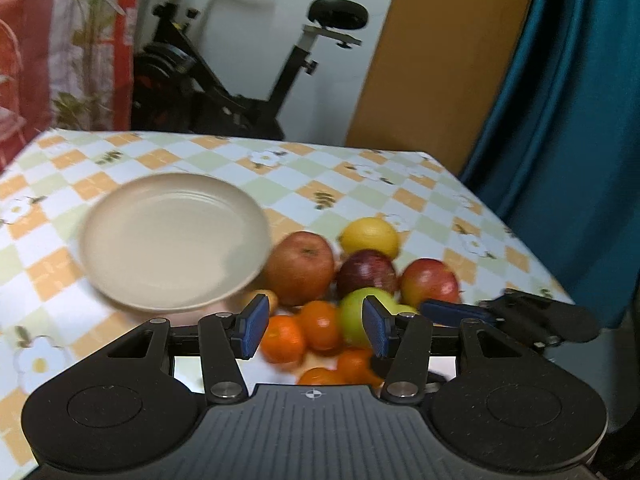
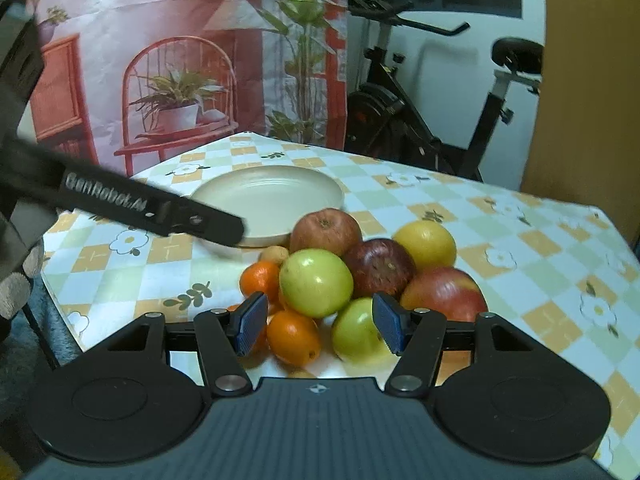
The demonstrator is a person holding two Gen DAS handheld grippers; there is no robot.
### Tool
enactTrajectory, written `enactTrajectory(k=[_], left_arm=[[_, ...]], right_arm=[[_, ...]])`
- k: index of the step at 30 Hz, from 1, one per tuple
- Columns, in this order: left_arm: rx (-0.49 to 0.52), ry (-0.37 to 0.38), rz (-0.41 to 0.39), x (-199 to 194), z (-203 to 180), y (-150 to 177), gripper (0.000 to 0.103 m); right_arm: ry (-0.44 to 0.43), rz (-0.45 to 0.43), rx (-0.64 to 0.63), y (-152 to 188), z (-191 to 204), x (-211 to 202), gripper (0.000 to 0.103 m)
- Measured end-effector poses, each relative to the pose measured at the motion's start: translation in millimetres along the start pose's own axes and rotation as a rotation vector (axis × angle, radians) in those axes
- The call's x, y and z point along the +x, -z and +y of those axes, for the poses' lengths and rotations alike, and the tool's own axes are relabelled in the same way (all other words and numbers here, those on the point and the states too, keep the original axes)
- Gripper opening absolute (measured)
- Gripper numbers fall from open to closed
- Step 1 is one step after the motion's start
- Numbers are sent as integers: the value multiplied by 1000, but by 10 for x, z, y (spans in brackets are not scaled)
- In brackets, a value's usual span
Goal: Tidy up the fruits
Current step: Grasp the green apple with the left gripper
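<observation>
A pile of fruit lies on the checkered table: red apples (image 2: 326,230), a dark red apple (image 2: 380,266), a yellow lemon (image 2: 426,244), green apples (image 2: 316,282), and several oranges (image 2: 294,338). An empty beige plate (image 2: 272,200) stands just behind the pile. My left gripper (image 1: 316,326) is open and empty, above the oranges (image 1: 284,338) and a green apple (image 1: 356,316), with the plate (image 1: 172,240) ahead to the left. My right gripper (image 2: 320,324) is open and empty, over an orange and a green apple (image 2: 356,334).
The table (image 2: 520,248) has edges at the left and far side. An exercise bike (image 1: 224,80) stands behind it, beside a printed curtain (image 2: 160,60). The right gripper's body (image 1: 520,314) shows in the left view, and the left gripper's arm (image 2: 120,204) crosses the right view.
</observation>
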State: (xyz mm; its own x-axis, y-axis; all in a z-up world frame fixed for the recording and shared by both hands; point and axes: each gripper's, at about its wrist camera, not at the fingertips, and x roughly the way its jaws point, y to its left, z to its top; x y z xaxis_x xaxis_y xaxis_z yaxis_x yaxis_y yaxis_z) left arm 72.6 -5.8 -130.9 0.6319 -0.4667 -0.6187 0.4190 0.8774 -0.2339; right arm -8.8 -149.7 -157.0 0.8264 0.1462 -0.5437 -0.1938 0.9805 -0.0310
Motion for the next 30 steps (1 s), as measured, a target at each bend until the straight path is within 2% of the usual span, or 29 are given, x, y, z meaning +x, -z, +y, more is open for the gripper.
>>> enactTrajectory(k=[8,16,22,24,30], left_arm=[[45,60,40,204,-180,9,54],[54,76,76,382,-215,60,54],[21,86,88,451,-160,72,52],[14,104,90,471,-149,75,47],[35,104,67,437,-176,51,46]], right_arm=[[1,-16,-19,-27,16,158,61],[12,-22,-21,6,4,220,61],[20,-22,-24,29,32,229,54],[16,-21,-26,28,45,233,51],[12,-25,-17,14,42,219,50]])
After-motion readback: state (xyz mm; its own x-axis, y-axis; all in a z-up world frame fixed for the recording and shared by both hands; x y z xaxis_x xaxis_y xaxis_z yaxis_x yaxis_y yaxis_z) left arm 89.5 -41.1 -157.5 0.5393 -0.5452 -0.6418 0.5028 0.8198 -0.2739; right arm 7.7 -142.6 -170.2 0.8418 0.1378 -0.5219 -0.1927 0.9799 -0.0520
